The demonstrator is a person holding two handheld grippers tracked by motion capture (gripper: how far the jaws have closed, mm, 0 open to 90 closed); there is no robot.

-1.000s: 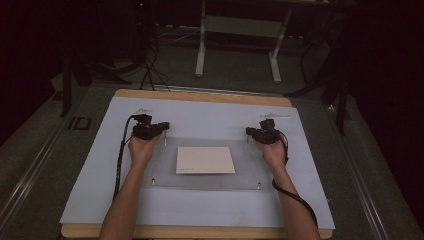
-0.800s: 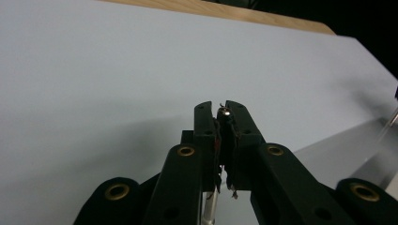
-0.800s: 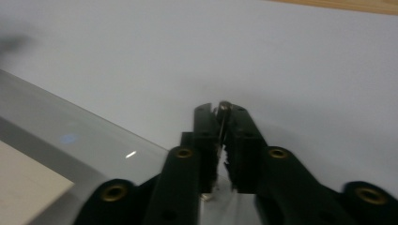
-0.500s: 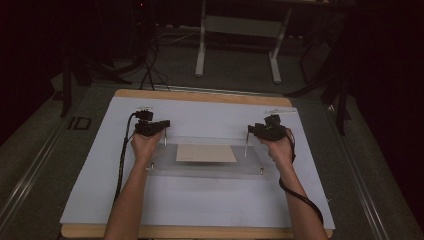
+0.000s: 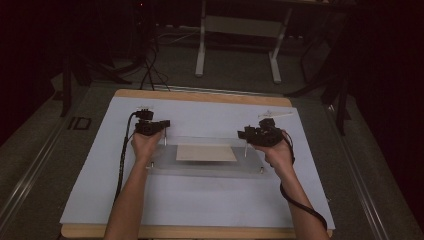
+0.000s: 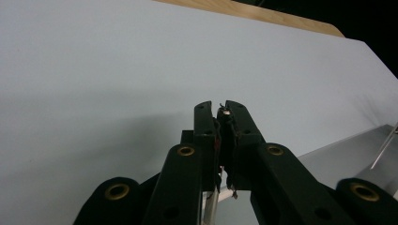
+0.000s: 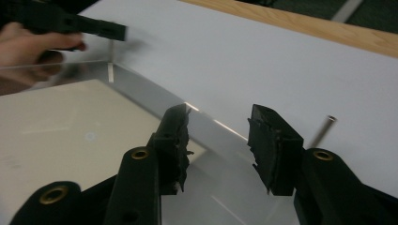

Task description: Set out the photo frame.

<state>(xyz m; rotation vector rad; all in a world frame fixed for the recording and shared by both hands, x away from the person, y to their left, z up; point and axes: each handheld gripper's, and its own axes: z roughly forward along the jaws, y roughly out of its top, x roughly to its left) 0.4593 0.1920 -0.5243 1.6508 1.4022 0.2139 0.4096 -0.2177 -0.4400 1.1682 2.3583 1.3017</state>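
A clear acrylic plate (image 5: 210, 167) lies on the white mat, with a beige sheet (image 5: 206, 153) at its middle and thin metal posts at its corners. My left gripper (image 5: 159, 124) is at the plate's far left corner. In the left gripper view its jaws (image 6: 221, 107) are shut on a thin metal pin (image 6: 226, 111). My right gripper (image 5: 246, 134) hovers over the far right corner; its jaws have just been opening. They now stand open (image 7: 218, 136) with nothing between them. The far right post (image 7: 324, 129) is just outside the right jaw.
The white mat (image 5: 200, 200) covers a wooden table (image 5: 200, 96). A small clear part (image 5: 275, 114) lies on the mat at the back right. Cables trail from both grippers along the forearms. Dark floor and a table frame (image 5: 237, 45) lie beyond.
My right gripper has opened, let go of the far right post and risen. The plate looks shorter front to back than a second ago. The left gripper has stayed put.
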